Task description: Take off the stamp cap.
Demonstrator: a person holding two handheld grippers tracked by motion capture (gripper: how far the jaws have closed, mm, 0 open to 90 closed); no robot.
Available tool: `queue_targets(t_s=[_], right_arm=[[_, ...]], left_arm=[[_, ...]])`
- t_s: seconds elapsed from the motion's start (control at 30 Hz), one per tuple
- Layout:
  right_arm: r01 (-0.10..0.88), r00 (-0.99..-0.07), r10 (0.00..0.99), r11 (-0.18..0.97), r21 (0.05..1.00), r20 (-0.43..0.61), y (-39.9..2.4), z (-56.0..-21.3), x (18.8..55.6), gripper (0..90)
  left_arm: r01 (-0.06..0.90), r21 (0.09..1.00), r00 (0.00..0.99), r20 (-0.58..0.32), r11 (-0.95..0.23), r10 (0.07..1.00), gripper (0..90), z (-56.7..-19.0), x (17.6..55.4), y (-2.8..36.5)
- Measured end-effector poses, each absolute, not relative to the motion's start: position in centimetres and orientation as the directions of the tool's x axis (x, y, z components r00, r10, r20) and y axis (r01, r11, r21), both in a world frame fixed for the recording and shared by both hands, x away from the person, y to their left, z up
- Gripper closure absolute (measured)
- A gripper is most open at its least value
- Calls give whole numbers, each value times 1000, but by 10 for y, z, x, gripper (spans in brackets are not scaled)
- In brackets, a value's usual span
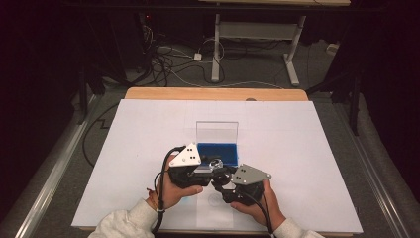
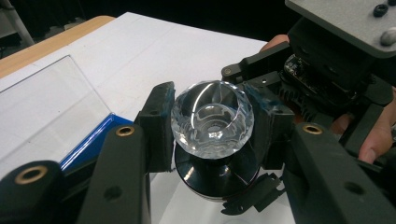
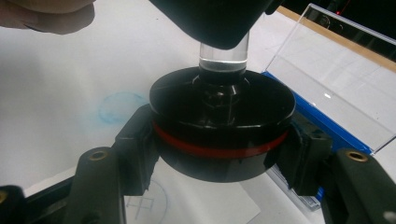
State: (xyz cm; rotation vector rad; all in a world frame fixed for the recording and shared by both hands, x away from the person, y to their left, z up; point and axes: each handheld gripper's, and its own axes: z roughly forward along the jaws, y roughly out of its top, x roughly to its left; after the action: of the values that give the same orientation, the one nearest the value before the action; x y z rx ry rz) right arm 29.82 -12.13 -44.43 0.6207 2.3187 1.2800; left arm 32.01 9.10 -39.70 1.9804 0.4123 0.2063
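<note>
Crystal knob clamped in my left gripper; my right gripper clenched on black base below it, red ring at pad level; both held above white sheet, just before open blue case. Step, by my reading: joining or parting knob and base; next move calls for steady counter-twist along shared axis. Axis upright, slightly tilted; faceted head on top, base down.
</note>
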Motion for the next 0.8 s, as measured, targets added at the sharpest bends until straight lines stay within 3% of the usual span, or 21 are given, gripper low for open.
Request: queue_targets(t_s=[0.1, 0.47, 0.8], right_arm=[[181, -819, 558, 475, 861, -136, -122, -443, 298, 383], [140, -800, 531, 618, 773, -280, -117, -439, 292, 387], [131, -797, 512, 664, 736, -320, -115, -442, 291, 388]], left_arm=[[193, 901, 928, -39, -388, 371, 550, -397, 320, 91], [196, 878, 936, -35, -436, 350, 551, -398, 319, 88], [224, 848, 938, -54, -481, 341, 552, -400, 322, 87]])
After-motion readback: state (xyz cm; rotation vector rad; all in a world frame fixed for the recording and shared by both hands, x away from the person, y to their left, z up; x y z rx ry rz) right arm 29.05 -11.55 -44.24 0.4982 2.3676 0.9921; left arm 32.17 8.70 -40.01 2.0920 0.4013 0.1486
